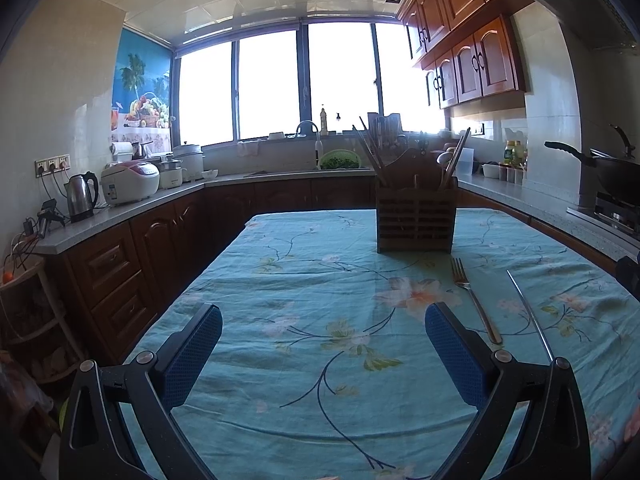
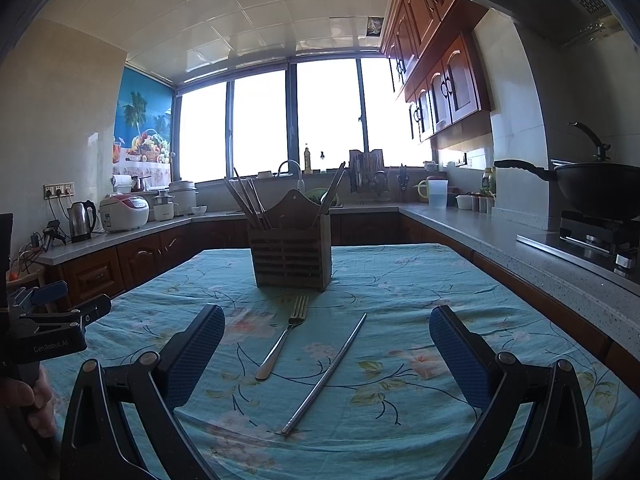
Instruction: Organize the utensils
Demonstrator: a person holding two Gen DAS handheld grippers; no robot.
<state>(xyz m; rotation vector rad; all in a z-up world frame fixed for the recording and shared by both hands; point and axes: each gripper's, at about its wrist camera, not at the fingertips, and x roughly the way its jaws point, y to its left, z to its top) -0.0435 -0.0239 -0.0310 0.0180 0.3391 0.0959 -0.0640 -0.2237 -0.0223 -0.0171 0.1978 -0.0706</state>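
A wooden utensil holder (image 1: 415, 216) (image 2: 293, 254) stands on the table with several chopsticks and a spoon in it. In front of it a metal fork (image 2: 282, 340) (image 1: 474, 300) and a metal chopstick (image 2: 326, 372) (image 1: 530, 312) lie flat on the cloth. My right gripper (image 2: 326, 346) is open and empty, with the fork and chopstick lying between its blue-padded fingers. My left gripper (image 1: 323, 342) is open and empty over bare cloth, left of the fork. The left gripper also shows at the left edge of the right wrist view (image 2: 60, 320).
The table (image 1: 304, 360) has a teal floral cloth. Kitchen counters run around it: a kettle (image 1: 82, 196) and rice cooker (image 1: 130, 182) at left, a sink (image 1: 308, 168) under the window, a wok (image 2: 600, 188) on the stove at right.
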